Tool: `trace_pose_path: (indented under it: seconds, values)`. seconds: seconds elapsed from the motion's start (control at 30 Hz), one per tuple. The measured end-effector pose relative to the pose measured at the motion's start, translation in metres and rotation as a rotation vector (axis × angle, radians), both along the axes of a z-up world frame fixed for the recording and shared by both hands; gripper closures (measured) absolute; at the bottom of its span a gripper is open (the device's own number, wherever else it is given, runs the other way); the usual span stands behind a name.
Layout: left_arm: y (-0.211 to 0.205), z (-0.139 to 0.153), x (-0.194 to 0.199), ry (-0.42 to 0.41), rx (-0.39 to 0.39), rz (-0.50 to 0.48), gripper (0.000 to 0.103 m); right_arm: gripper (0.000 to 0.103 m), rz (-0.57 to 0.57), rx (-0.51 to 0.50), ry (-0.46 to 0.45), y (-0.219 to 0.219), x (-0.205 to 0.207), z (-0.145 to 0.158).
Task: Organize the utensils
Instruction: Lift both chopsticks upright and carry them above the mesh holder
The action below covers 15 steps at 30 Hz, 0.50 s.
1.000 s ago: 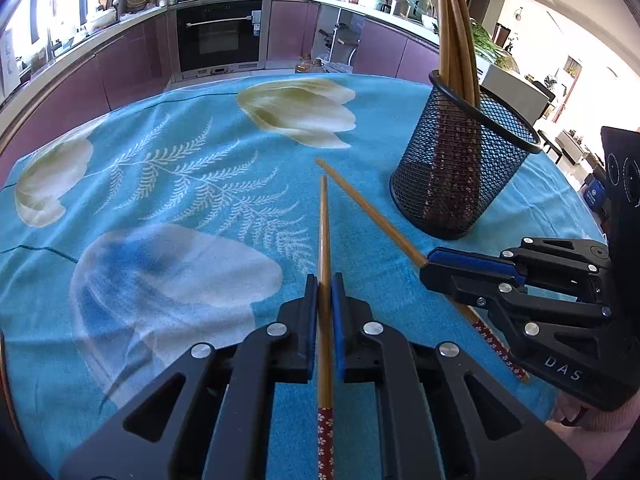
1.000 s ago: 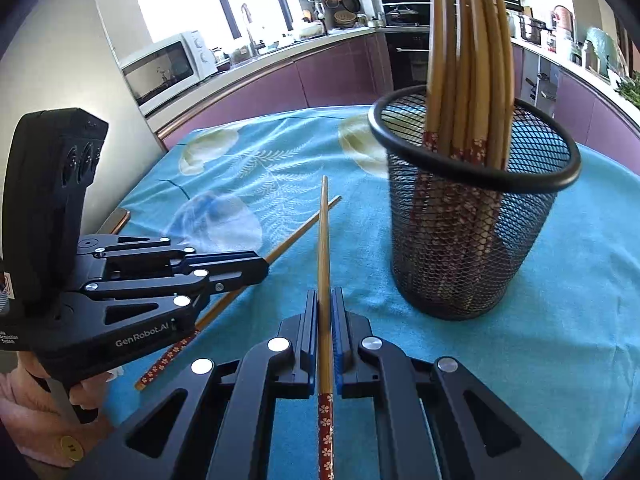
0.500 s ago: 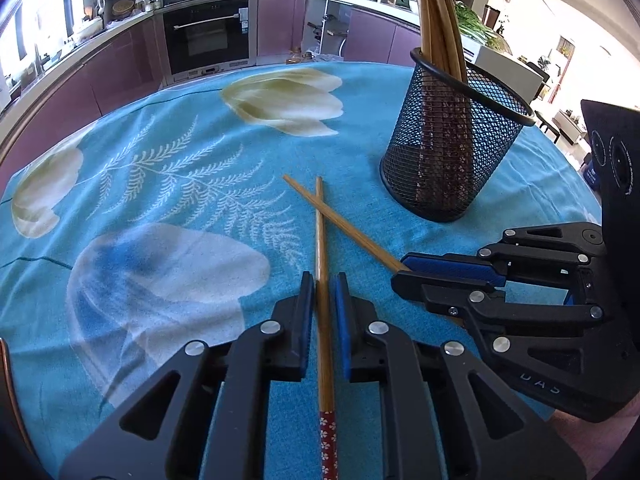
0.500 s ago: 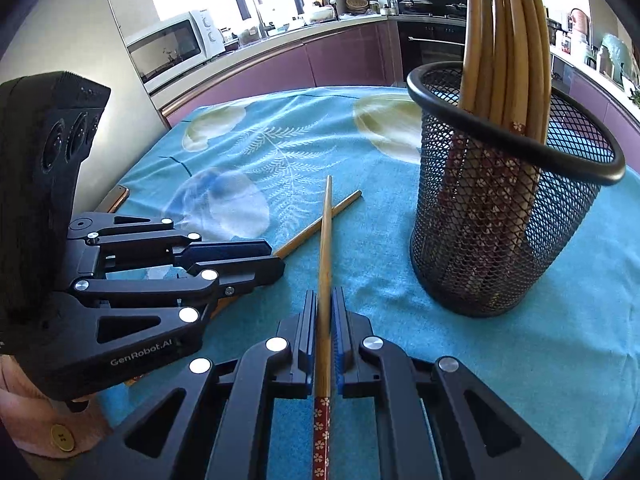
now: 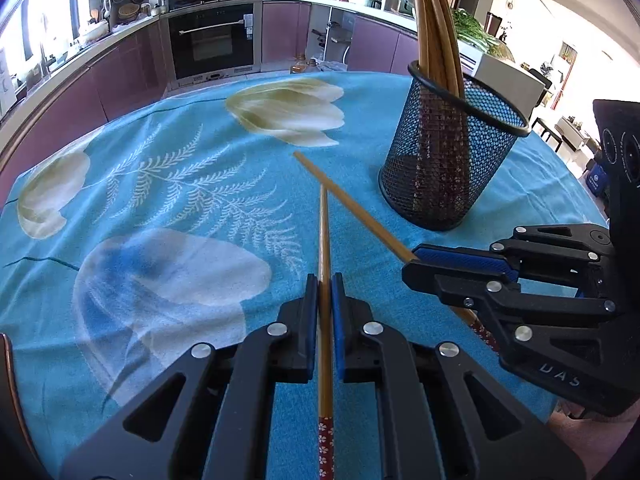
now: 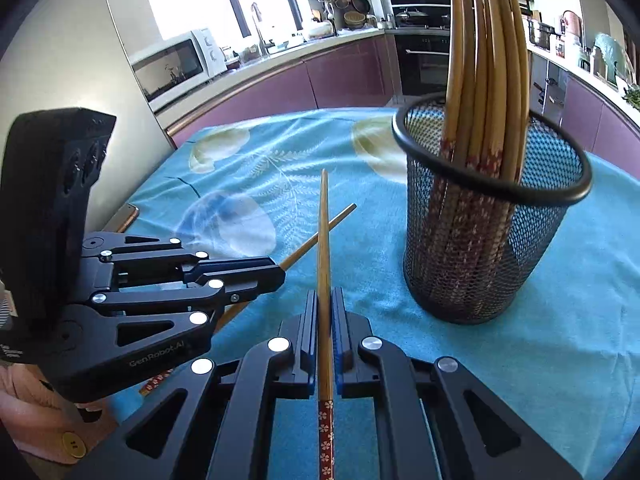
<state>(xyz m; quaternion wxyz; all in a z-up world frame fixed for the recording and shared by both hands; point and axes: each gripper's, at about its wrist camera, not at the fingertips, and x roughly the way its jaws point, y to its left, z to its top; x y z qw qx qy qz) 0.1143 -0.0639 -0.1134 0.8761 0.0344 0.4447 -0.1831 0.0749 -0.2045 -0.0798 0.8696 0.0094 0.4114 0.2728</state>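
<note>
Bamboo chopsticks (image 5: 325, 240) crossed, tips fwd

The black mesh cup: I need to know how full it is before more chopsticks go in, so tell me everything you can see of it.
The mesh cup is a round holder of black wire mesh, apparently metal, with a smooth solid rim. It stands upright on the blue flowered tablecloth. A bundle of wooden chopsticks stands in it, red patterned ends down, leaning against one side of the rim and leaving part of the mouth free. Neither gripper touches it.
</note>
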Motion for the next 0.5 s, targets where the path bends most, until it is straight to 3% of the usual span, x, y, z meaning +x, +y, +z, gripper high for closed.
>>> trace_pose_path:
  seconds: [0.5]
  values:
    - [0.013,0.046,-0.018,-0.085,-0.116,-0.026,0.095,0.097,0.006,0.091,-0.101,-0.017,-0.018,0.039]
